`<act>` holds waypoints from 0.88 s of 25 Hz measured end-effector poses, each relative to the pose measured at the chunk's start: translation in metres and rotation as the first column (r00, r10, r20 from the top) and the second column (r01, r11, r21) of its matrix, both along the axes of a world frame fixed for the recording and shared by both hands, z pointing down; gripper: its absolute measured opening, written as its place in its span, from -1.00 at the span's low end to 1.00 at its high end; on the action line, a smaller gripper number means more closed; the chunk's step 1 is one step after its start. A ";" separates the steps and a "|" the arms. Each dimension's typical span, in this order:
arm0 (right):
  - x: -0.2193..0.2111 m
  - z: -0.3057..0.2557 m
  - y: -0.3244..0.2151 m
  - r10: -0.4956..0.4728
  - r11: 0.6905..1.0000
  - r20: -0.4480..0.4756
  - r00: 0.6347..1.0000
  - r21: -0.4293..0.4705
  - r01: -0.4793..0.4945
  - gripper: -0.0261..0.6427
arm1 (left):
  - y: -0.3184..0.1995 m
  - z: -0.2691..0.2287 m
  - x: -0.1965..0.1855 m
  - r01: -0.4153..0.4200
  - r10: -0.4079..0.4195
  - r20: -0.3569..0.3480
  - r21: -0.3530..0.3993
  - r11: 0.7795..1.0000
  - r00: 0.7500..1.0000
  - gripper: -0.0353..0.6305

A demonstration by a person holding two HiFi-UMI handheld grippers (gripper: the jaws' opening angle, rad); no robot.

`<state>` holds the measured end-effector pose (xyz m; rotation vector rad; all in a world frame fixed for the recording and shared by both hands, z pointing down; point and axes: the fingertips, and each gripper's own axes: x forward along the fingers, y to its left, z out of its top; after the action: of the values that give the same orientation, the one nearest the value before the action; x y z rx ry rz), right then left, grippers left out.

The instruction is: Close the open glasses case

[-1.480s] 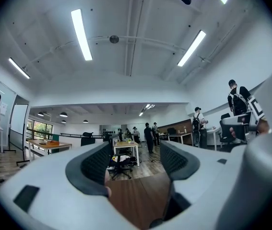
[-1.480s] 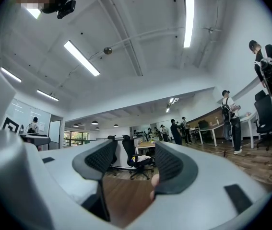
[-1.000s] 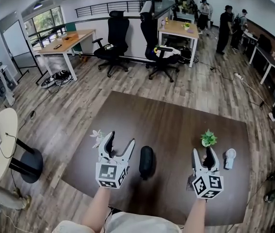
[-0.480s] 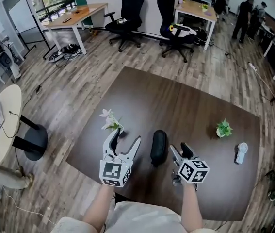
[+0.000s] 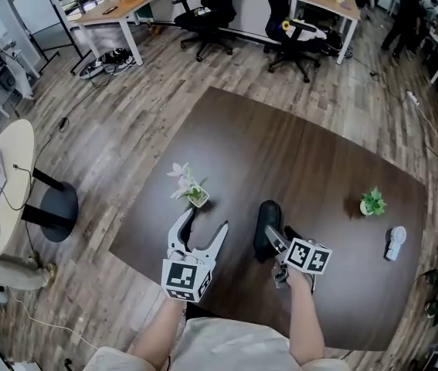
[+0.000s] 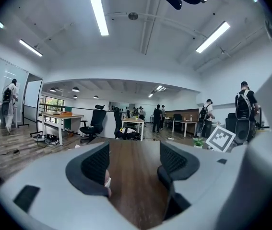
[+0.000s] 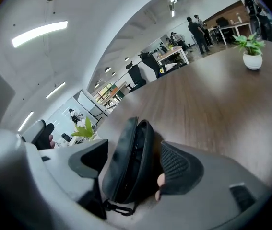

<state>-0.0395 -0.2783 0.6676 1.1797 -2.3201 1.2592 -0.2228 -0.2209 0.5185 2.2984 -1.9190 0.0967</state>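
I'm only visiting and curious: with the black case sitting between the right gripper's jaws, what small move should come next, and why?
Probably close the right gripper gently. Its jaws, which have just been opening, stand apart on either side of the glasses case, and the case's two shells are ajar along the seam, so squeezing them together should likely shut it.

Glasses case (image 5: 266,216) on table (image 5: 311,153), flower (image 5: 188,185) left, plant (image 5: 371,202) right.

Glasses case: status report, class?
Left tongs open, empty. Right tongs just opening, straddling glasses case, not gripping. Case ajar. Nothing blocking.
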 end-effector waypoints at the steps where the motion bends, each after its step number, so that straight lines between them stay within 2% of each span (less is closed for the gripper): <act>1: -0.003 0.005 0.000 -0.010 1.000 -0.004 1.000 -0.019 0.010 0.11 | -0.002 0.003 0.000 -0.001 0.001 -0.004 -0.005 1.000 1.000 0.10; 6: -0.017 0.030 0.010 -0.090 0.988 -0.044 0.995 -0.129 0.084 0.08 | -0.010 0.012 0.011 -0.018 0.018 -0.019 -0.024 1.000 1.000 0.10; 10: -0.023 0.029 0.010 -0.099 0.986 -0.052 0.994 -0.141 0.091 -0.04 | -0.011 0.015 0.013 -0.040 0.039 -0.026 -0.039 0.998 0.999 0.10; 13: -0.020 0.022 0.009 -0.097 0.992 -0.056 0.994 -0.088 0.092 -0.06 | -0.012 0.014 0.018 -0.065 0.064 -0.025 -0.037 0.997 0.998 0.10; 17: -0.016 -0.008 0.005 -0.112 0.993 -0.021 0.993 0.029 0.113 -0.08 | -0.014 0.005 0.029 -0.098 0.098 -0.014 -0.022 0.995 0.995 0.10; 22: -0.015 -0.072 0.006 -0.154 0.971 0.101 0.983 0.201 0.132 -0.09 | -0.014 -0.019 0.049 -0.165 0.165 -0.049 0.014 0.986 0.985 0.10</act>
<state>-0.0548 -0.2724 0.5959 0.9959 -2.6106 1.0996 -0.1734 -0.2350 0.4994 2.4388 -1.7069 0.0481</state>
